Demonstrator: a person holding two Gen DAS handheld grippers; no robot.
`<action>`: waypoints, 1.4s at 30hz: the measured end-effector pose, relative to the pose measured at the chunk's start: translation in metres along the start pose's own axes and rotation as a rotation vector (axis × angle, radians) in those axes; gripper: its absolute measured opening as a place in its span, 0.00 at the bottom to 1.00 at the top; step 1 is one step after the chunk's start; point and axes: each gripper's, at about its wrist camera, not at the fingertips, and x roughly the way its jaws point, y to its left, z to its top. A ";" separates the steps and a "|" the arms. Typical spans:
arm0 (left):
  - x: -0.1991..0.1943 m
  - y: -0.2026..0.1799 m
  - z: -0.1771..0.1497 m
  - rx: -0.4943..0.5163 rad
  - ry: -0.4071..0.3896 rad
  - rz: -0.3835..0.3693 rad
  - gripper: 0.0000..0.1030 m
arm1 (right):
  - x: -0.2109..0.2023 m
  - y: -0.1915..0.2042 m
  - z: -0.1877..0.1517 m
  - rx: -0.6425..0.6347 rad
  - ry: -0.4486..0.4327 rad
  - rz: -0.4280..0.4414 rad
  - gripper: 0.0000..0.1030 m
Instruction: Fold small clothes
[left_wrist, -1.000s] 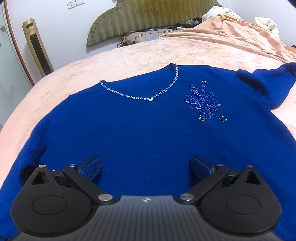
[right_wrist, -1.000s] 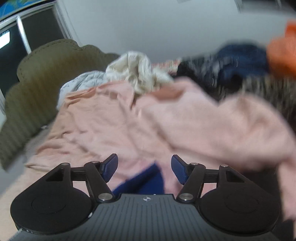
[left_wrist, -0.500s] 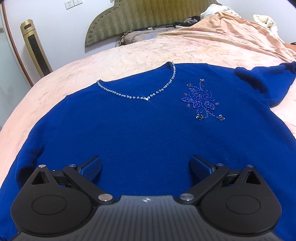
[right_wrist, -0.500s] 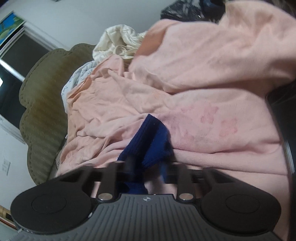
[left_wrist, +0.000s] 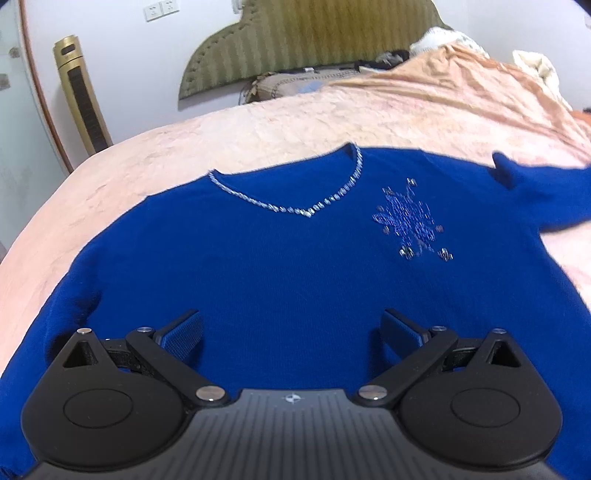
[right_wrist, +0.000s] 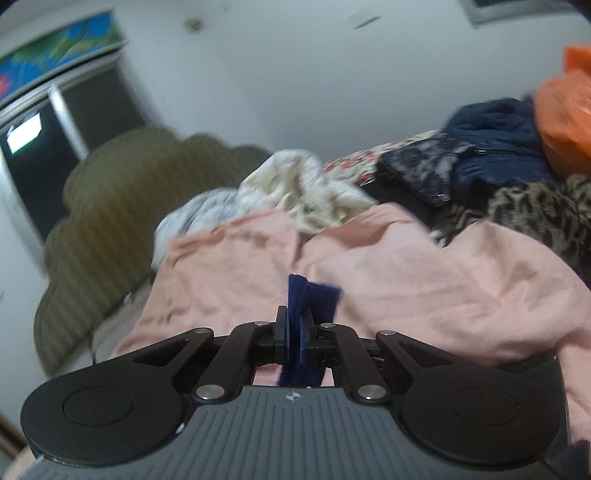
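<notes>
While the left gripper (left_wrist: 291, 332) gapes over the blue sweater (left_wrist: 295, 266), right gripper (right_wrist: 297, 334) jaws clenched on its sleeve (right_wrist: 310, 295)

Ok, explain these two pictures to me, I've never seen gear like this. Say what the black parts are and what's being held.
There is no robot here: a person holds one two-finger tool in each hand, and a wide-angle camera on each looks forward along its fingers. The black parts at the bottom of each picture are the tool itself. The left tool is open above a blue sweater spread flat on a pink bed cover. The right tool is shut on a fold of dark blue fabric, probably that sweater's sleeve. Behind it lies a pile of clothes.
</notes>
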 end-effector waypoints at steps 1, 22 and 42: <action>-0.001 0.004 0.001 -0.013 -0.006 0.000 1.00 | -0.006 0.013 -0.008 -0.039 0.014 0.027 0.09; -0.002 0.060 -0.005 -0.066 0.014 0.159 1.00 | -0.069 0.227 -0.166 -0.425 0.238 0.355 0.09; -0.018 0.108 -0.024 -0.151 -0.014 0.248 1.00 | -0.122 0.378 -0.288 -0.636 0.386 0.603 0.09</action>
